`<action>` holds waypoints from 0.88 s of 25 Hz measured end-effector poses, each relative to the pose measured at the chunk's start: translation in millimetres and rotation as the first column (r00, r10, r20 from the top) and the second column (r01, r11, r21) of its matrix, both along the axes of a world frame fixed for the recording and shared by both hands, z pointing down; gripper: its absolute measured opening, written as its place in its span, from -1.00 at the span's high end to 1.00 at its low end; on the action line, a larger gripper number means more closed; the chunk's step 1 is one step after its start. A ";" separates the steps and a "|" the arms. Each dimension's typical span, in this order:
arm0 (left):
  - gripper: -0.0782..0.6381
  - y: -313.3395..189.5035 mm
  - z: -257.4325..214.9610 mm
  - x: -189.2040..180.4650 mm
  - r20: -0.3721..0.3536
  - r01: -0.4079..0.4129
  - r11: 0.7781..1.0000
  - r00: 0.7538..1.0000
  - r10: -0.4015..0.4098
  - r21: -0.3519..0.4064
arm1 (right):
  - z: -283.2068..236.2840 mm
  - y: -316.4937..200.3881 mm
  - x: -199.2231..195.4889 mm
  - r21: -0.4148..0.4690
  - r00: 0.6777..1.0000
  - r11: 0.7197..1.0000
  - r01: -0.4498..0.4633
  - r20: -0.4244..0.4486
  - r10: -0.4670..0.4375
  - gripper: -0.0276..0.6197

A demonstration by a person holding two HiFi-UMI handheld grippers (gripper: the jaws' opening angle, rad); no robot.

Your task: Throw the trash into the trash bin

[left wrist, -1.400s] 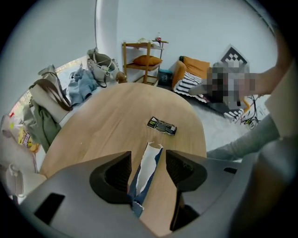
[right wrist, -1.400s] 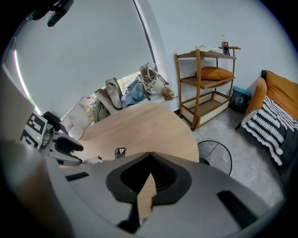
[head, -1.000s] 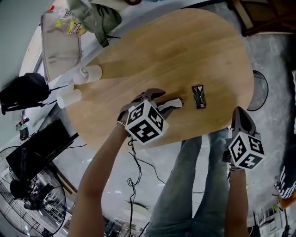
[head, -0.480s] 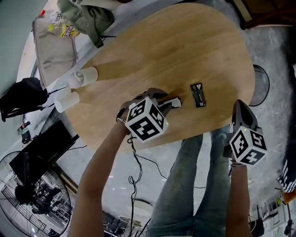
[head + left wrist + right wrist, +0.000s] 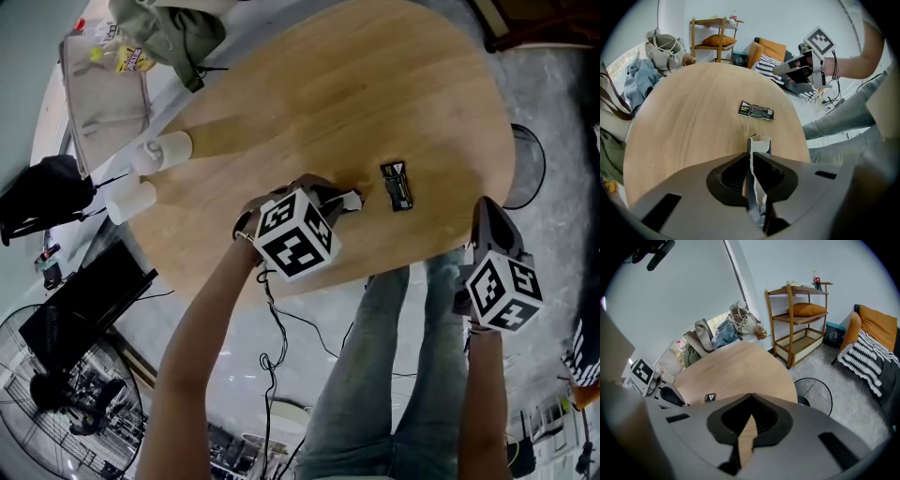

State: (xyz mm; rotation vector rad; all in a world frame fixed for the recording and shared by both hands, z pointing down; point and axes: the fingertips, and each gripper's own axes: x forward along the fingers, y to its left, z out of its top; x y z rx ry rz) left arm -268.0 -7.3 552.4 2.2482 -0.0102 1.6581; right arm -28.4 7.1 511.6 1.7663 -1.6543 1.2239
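Observation:
A torn white wrapper (image 5: pixel 350 200) lies on the round wooden table (image 5: pixel 375 84) near its front edge. My left gripper (image 5: pixel 328 199) points steeply down at it. Its jaws have just been closing, and in the left gripper view the wrapper (image 5: pixel 759 142) is pinched between them, its end sticking out past the left gripper (image 5: pixel 751 157). A black snack packet (image 5: pixel 397 185) lies flat just to the right, also visible as the packet (image 5: pixel 756 110). My right gripper (image 5: pixel 486 214) hangs off the table's edge over the floor, jaws together and empty; its own view shows the right gripper (image 5: pixel 751 397) with tips meeting.
Two white cylinders (image 5: pixel 169 150) lie at the table's left edge. A green bag (image 5: pixel 173 28) sits at the far left. A floor fan (image 5: pixel 527 178) stands right of the table. A wooden shelf (image 5: pixel 797 315) and a sofa (image 5: pixel 876 333) stand beyond. The person's legs (image 5: pixel 403 375) are below the edge.
The left gripper's jaws have closed onto the white wrapper. The right gripper has stayed where it was.

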 end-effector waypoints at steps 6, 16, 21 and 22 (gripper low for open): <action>0.67 4.7 3.9 -1.5 0.026 -0.015 1.000 1.000 0.014 0.002 | -1.1 4.7 4.9 0.005 1.000 1.000 -0.009 0.002 0.009 0.90; 0.72 8.7 -2.1 1.2 0.052 0.011 1.000 0.999 -0.012 0.012 | -2.8 19.6 14.9 0.010 1.000 1.000 -0.015 0.007 0.015 0.90; 0.72 9.5 -10.4 3.9 0.063 0.014 0.999 0.998 -0.017 0.042 | -8.4 24.1 20.1 0.021 1.000 1.000 -0.012 0.010 0.012 0.90; 0.72 9.6 -12.6 4.8 0.065 0.019 0.999 0.998 -0.022 0.049 | -9.9 25.0 21.7 0.024 1.000 1.000 -0.011 0.010 0.011 0.90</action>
